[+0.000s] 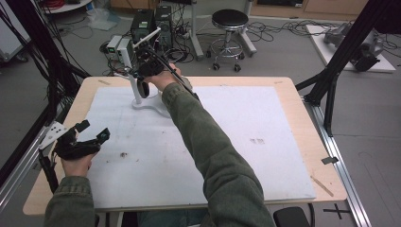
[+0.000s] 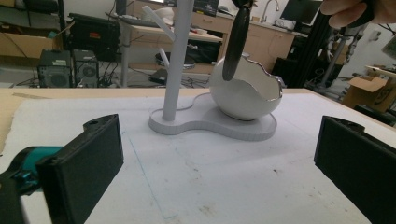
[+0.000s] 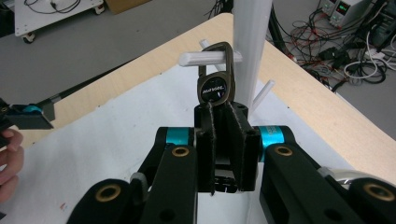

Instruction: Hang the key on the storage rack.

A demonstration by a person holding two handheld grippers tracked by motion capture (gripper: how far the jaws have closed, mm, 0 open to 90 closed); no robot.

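Note:
A white stand (image 1: 150, 105) with side pegs rises at the far left of the white mat; its post (image 2: 175, 60) and a jagged-rimmed white bowl (image 2: 247, 95) share one base. My right gripper (image 3: 226, 116) is shut on the handle of a dark utensil (image 3: 215, 88). The handle's loop sits around a white peg (image 3: 205, 58) beside the post (image 3: 250, 42). The utensil (image 2: 235, 42) hangs down next to the post, over the bowl, and from above shows as a dark oval (image 1: 143, 89) below the right gripper (image 1: 147, 71). My left gripper (image 1: 93, 130) rests open near the mat's left edge, with nothing between its jaws (image 2: 219, 163).
A white mat (image 1: 246, 118) covers most of the wooden table (image 1: 302, 94). Black frame posts (image 1: 345, 52) stand at the right and left. Behind the table are a round stool (image 1: 229, 28), computer boxes (image 1: 146, 26) and floor cables.

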